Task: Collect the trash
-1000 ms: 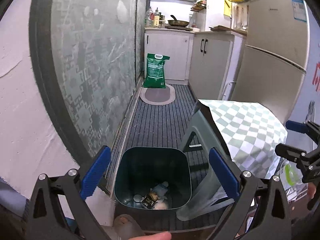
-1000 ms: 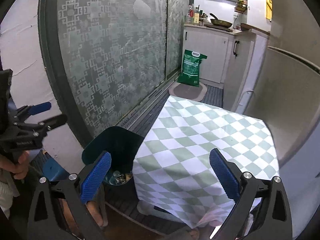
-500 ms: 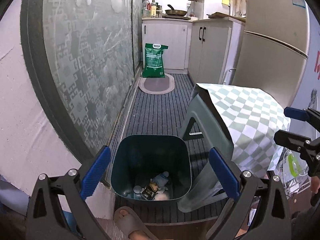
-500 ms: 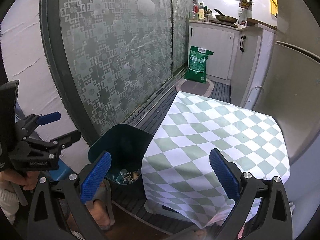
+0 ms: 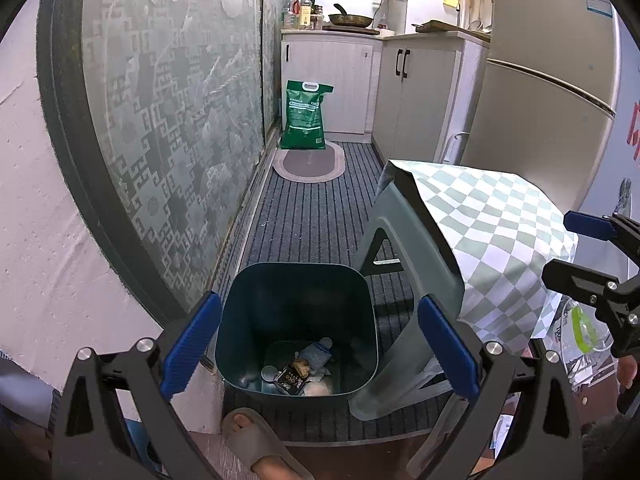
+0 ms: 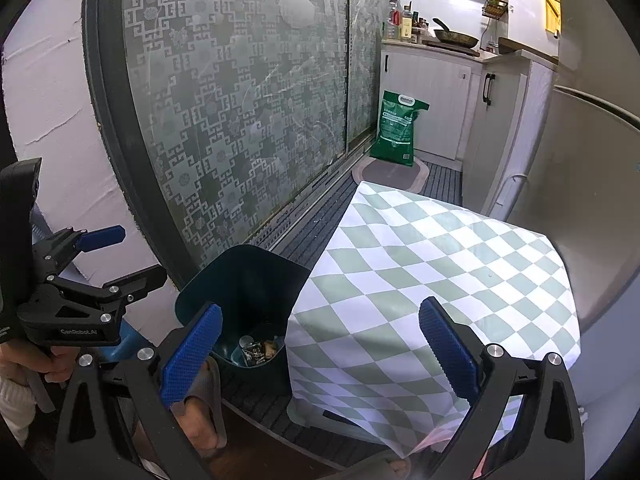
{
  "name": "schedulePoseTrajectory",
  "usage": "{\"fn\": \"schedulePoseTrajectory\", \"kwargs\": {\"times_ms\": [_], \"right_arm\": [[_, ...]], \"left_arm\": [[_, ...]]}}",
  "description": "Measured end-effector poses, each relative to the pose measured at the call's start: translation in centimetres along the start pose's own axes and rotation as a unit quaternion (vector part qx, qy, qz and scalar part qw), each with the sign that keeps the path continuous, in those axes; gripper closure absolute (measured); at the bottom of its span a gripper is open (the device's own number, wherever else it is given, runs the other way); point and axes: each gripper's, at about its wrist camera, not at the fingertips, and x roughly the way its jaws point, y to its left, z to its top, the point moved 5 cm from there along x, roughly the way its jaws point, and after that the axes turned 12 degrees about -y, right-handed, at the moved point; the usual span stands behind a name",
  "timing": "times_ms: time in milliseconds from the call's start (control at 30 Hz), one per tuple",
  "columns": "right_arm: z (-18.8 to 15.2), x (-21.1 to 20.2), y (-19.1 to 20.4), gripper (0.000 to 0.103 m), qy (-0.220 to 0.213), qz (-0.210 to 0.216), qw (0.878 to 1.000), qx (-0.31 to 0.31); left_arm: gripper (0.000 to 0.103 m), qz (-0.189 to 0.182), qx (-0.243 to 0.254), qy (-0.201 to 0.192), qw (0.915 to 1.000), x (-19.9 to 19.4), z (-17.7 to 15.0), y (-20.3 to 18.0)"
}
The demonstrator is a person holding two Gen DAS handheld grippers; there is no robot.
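Your left gripper [image 5: 318, 350] hangs spread wide and empty, right above the dark green bin [image 5: 296, 280], which stands on the striped mat [image 5: 320, 220] against the patterned glass door [image 5: 172, 128]. The trash [image 5: 298, 370] lies loose at the bin's bottom, well below your fingers: crumpled wrappers, a small packet, round lids. It's probably light, soft and crushable, so pinch wrappers at a fold. The bin itself looks stiff and thin-walled; take it by the rim. Right of it, touching, is the stool under a checked cloth [image 6: 432, 280]. Your right gripper [image 6: 320, 344] is also wide apart, holding nothing, over that bare cloth.
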Motion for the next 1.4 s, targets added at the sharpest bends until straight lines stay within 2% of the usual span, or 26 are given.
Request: {"fn": "schedulePoseTrajectory", "kwargs": {"times_ms": [1400], "right_arm": [[-0.25, 0.42, 0.31, 0.004, 0.003, 0.002, 1.000, -0.003]], "left_arm": [[0.003, -0.002, 0.000, -0.001, 1.0000, -0.35, 0.29, -0.28]]}}
